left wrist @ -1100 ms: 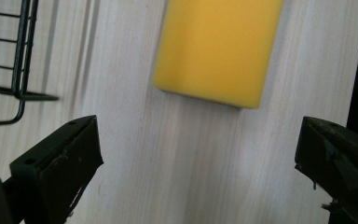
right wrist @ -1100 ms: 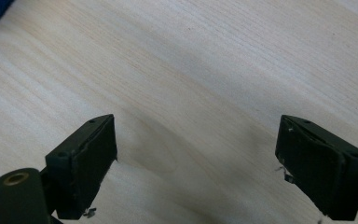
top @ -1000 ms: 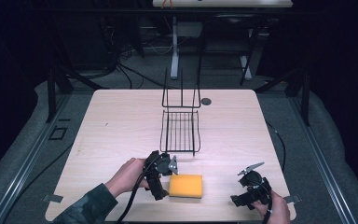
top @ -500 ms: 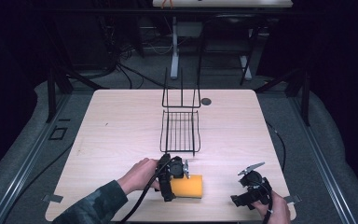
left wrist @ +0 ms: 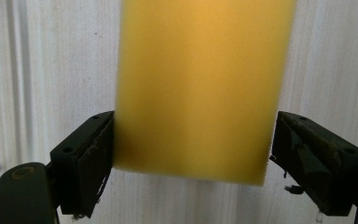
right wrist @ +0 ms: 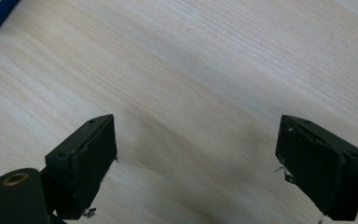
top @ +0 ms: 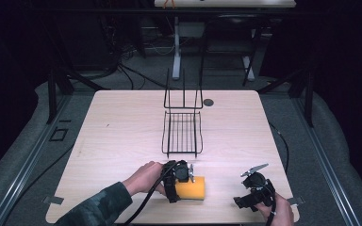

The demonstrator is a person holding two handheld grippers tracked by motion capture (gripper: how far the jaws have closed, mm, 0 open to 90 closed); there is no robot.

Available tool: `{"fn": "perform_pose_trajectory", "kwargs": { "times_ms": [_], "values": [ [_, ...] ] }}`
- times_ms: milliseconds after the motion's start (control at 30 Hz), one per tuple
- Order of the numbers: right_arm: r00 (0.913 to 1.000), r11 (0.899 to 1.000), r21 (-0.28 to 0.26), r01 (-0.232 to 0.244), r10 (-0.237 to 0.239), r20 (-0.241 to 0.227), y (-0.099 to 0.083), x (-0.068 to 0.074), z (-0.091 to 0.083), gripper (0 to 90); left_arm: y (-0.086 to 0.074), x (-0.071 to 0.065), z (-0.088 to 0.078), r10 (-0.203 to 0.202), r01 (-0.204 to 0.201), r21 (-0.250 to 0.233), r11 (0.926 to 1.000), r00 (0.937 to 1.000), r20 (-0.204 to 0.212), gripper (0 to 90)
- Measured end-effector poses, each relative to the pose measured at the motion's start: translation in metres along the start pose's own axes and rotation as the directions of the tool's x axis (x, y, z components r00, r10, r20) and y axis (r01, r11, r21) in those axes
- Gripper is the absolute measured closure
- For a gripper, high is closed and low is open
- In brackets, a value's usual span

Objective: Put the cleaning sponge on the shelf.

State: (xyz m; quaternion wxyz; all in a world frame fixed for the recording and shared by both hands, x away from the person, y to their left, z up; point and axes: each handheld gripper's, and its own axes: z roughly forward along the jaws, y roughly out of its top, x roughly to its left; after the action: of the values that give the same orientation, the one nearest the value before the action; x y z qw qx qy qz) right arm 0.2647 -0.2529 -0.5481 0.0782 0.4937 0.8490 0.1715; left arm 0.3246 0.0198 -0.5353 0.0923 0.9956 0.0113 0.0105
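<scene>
Low in the high view, just left of centre: sponge (top: 191,188), yellow, flat on the table (top: 122,127) near its front edge. Fills the upper middle of the left gripper view too (left wrist: 200,88), blurred, its near end sitting between the two jaws.

Risk, as a judgement: a skewed or shallow grip. Jaws reach only the sponge's near end, so closing now may pinch just a corner; soft foam could fold, twist or slip out on lifting. Pressing down while closing could also drag it along the wood.

Left gripper (top: 178,181) spread wide, straddling the sponge; left jaw looks against or just beside the sponge's edge, right jaw a little apart from it. Nothing squeezed yet.

Right gripper (top: 254,186), lower right of the high view, held over bare table, well apart from the sponge, jaws wide apart with nothing between them.

Further up, centre: wire rack (top: 183,127), empty.
</scene>
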Motion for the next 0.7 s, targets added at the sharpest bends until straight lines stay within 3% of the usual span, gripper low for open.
{"fn": "perform_pose_trajectory", "kwargs": {
  "times_ms": [200, 700],
  "values": [
    [1.0000, 1.000, -0.002, 0.000, 0.000, 0.003, 0.000, 0.001, 0.001, 11.9, -0.001, -0.001, 0.000, -0.003, 0.003, -0.004, 1.0000, 0.9998, -0.017, 22.3],
    [1.0000, 1.000, 0.005, 0.001, -0.001, 0.002, 0.000, 0.001, 0.001, 11.9, -0.004, -0.005, -0.012, -0.003, 0.002, -0.030, 0.9995, 0.9990, -0.044, 24.2]
  ]
}}
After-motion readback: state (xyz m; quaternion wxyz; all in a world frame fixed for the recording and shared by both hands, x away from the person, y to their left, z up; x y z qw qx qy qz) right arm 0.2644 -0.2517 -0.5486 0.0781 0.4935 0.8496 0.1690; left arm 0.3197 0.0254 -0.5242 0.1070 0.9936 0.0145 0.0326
